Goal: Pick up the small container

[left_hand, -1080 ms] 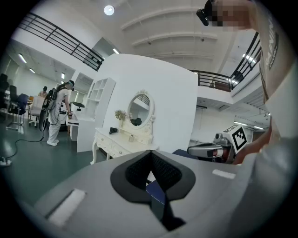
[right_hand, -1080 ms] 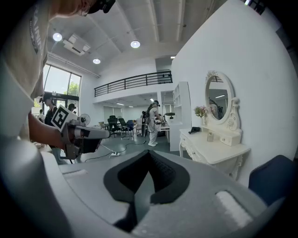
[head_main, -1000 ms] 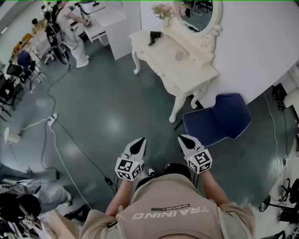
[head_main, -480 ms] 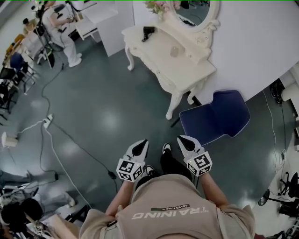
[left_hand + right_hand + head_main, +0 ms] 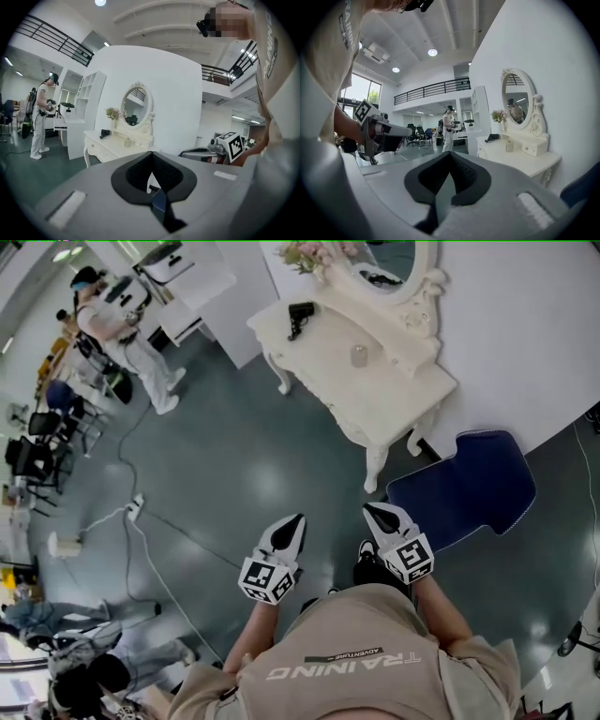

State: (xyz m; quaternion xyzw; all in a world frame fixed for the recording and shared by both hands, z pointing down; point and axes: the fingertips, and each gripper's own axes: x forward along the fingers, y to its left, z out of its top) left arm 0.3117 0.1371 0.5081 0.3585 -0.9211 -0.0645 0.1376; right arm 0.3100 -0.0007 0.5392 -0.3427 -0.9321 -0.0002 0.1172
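Head view shows left gripper (image 5: 298,521) and right gripper (image 5: 371,512) pressed together and empty, with the small container (image 5: 358,355) upright near the mirror-side edge of the dressing table (image 5: 375,399), well ahead, nearer the right one.

A blue chair (image 5: 464,488) is standing beside a white dressing table (image 5: 375,397); a person (image 5: 127,334) is standing well apart

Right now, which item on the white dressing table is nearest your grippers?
The small pale container midway along the dressing table; the black object and flowers sit at its far end.
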